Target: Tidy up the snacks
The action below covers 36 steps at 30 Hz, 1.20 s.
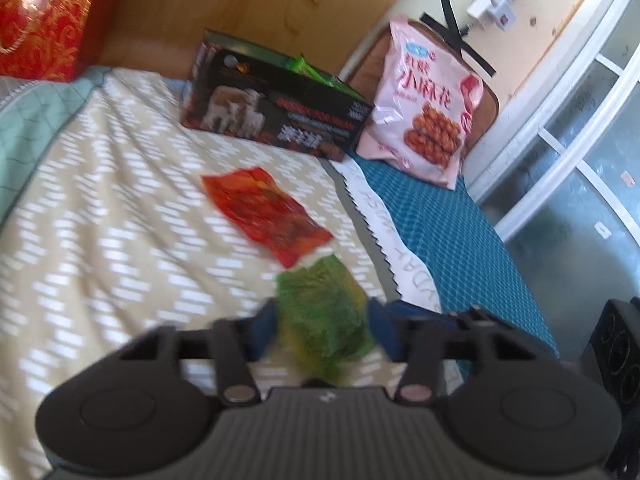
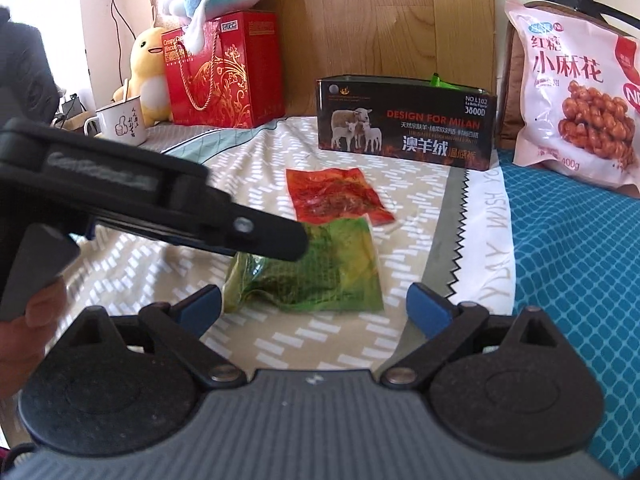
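A green snack packet lies on the patterned bedspread, crumpled at one end. My left gripper has its blue pads pressed against both sides of it. A red snack packet lies flat just beyond. Behind them stands an open black box with green packets showing at its top. My right gripper is open just short of the green packet, its fingers wide apart and empty.
A big pink snack bag leans at the back on a blue mat. A red gift box, a mug and plush toys stand at the back left. A hand holds the left gripper.
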{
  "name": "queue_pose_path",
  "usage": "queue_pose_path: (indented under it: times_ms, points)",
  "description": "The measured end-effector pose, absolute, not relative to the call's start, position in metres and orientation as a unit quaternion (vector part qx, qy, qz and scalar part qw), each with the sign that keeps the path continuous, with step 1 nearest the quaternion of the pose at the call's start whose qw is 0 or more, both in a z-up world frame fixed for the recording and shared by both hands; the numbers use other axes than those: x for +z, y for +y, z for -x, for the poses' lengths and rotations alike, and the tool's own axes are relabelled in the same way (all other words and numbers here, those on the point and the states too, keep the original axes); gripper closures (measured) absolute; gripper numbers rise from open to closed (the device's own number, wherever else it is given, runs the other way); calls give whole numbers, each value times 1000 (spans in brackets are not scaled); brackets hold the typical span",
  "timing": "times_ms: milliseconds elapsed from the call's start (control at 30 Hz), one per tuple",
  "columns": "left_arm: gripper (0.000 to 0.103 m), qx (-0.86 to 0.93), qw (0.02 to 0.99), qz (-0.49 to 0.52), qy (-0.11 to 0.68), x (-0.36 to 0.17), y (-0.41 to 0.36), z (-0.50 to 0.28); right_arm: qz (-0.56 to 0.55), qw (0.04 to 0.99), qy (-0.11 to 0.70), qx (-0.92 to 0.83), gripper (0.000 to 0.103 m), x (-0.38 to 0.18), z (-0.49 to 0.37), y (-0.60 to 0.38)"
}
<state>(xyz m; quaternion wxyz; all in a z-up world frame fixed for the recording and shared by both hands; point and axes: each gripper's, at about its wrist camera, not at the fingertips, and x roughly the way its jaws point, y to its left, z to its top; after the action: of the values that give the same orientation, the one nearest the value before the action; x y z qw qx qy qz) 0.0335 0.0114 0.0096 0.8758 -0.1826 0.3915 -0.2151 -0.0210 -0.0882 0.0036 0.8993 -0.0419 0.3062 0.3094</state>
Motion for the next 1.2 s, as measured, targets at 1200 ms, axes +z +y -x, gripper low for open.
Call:
queue_pose_path:
  times_ms: [1200]
  points:
    - [75, -208, 904, 205, 313, 89, 12, -215, 15, 932, 220, 287, 42, 63, -170, -79]
